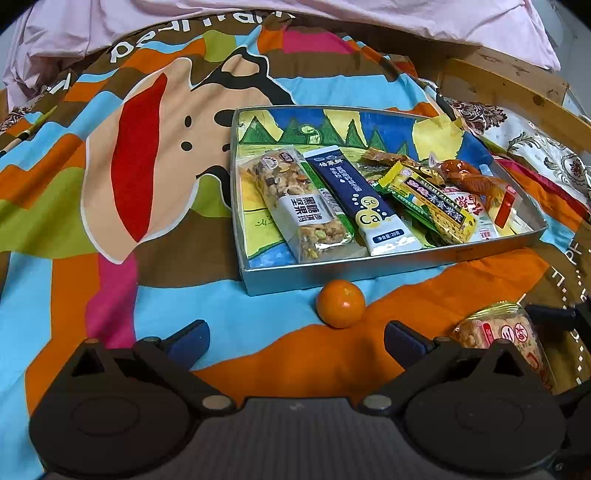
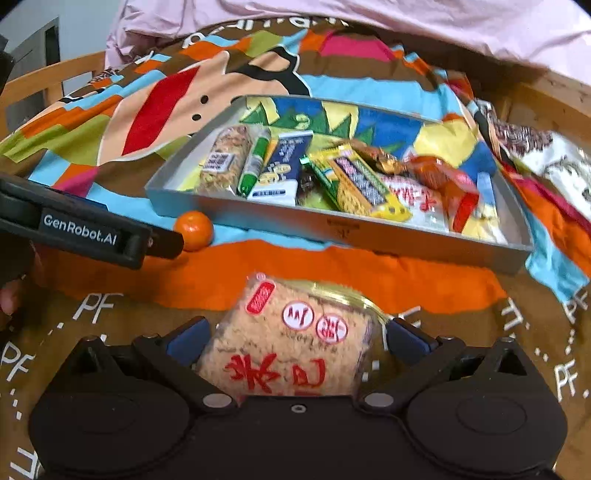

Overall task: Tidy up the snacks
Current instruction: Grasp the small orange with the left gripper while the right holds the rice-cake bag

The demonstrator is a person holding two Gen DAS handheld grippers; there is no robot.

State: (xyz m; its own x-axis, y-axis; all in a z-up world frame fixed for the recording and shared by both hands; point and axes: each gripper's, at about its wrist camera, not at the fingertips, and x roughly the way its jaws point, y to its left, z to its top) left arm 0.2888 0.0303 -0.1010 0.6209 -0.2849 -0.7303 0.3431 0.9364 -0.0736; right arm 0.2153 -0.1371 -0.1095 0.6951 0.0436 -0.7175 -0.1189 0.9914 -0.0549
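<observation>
A shallow metal tray [image 1: 369, 271] on the cartoon cloth holds several snacks: a nut bar [image 1: 295, 203], a dark blue sachet [image 1: 362, 201], a yellow packet [image 1: 428, 199] and orange-wrapped sweets [image 1: 469, 177]. A small orange [image 1: 340, 303] lies just in front of the tray. My left gripper [image 1: 295, 339] stands open and empty behind the orange. In the right wrist view a clear packet of rice cake [image 2: 291, 343] lies on the cloth between the spread fingers of my right gripper [image 2: 297, 339], which is open. The left gripper [image 2: 162, 245] reaches in from the left, its tip beside the orange [image 2: 194, 230].
A pink quilt [image 1: 332, 14] is bunched along the back. A wooden frame [image 1: 517, 92] runs along the right side, with patterned fabric [image 1: 535, 147] beside the tray [image 2: 343, 229]. A hand [image 2: 7, 291] shows at the left edge.
</observation>
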